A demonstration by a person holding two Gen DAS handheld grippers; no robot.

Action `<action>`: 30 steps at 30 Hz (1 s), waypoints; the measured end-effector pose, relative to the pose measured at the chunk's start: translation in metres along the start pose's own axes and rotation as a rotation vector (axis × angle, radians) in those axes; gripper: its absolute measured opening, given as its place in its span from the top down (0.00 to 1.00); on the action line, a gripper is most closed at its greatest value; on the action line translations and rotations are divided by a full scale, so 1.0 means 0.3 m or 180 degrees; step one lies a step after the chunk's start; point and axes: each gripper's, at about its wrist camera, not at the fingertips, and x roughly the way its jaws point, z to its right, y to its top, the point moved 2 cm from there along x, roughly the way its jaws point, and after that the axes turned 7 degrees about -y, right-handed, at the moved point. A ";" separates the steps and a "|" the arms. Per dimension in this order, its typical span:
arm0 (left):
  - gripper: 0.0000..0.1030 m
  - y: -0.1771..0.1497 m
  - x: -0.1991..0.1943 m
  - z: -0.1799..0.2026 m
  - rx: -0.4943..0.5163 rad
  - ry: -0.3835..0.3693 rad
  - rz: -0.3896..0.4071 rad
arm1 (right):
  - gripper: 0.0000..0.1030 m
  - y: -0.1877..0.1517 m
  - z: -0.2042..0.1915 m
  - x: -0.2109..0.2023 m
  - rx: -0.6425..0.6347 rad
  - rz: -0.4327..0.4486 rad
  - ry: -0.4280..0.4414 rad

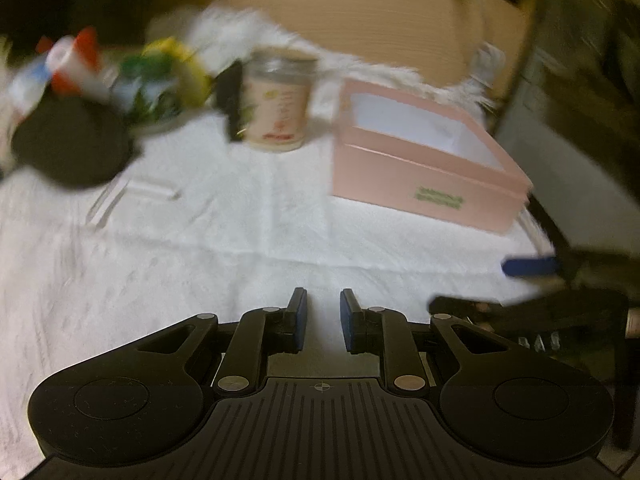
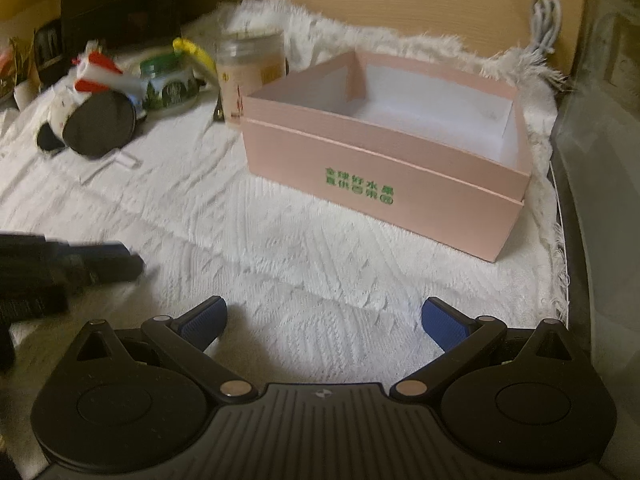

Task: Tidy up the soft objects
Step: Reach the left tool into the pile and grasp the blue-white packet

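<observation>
A pink open box (image 2: 380, 176), empty with a white inside, stands on the white textured cloth (image 2: 200, 208); it also shows in the left wrist view (image 1: 424, 184). A black-and-white plush toy with a red-and-white hat (image 2: 86, 112) lies at the far left, blurred in the left wrist view (image 1: 68, 140). My left gripper (image 1: 323, 312) hovers low over the cloth, its jaws a narrow gap apart and empty. My right gripper (image 2: 324, 320) is wide open and empty, in front of the box. Each gripper appears at the edge of the other's view.
A pale jar with a pink label (image 2: 248, 76) stands left of the box, next to a green-lidded container (image 2: 168, 80) and yellow items. Dark boxes sit behind at the left. A white cable (image 2: 544, 20) hangs by the tan wall. A dark edge borders the right.
</observation>
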 end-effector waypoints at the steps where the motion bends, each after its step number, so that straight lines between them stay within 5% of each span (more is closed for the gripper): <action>1: 0.80 0.013 -0.003 -0.031 -0.0124 -0.0073 -0.0045 | 0.00 0.007 -0.001 0.004 -0.0010 -0.0067 -0.0003; 4: 0.80 0.069 -0.024 -0.135 -0.0486 -0.0037 -0.0168 | 0.00 0.027 -0.012 0.020 -0.0042 -0.0254 -0.0008; 8: 0.79 0.155 -0.116 -0.281 -0.0340 0.0113 0.0043 | 0.00 0.066 -0.029 0.027 0.0086 -0.0412 -0.0042; 12: 0.79 0.235 -0.187 -0.442 -0.0106 0.0460 0.0182 | 0.00 0.115 -0.131 -0.038 0.0133 -0.0038 -0.0153; 15: 0.79 0.302 -0.245 -0.596 -0.0228 0.0609 0.0297 | 0.00 0.161 -0.241 -0.096 0.0070 0.0392 -0.0303; 20: 0.79 0.400 -0.291 -0.770 -0.0437 0.0190 0.0269 | 0.00 0.239 -0.399 -0.115 -0.0039 0.0417 0.0090; 26: 0.79 0.564 -0.377 -0.983 -0.0882 0.0311 0.0692 | 0.00 0.295 -0.557 -0.098 -0.0238 0.0502 0.0141; 28: 0.79 0.599 -0.362 -1.032 -0.0863 0.0357 0.0588 | 0.01 0.312 -0.595 -0.070 -0.0249 0.0484 0.0164; 30: 0.79 0.602 -0.325 -1.043 -0.0767 0.0008 0.0340 | 0.04 0.332 -0.628 -0.032 -0.0219 0.0450 0.0206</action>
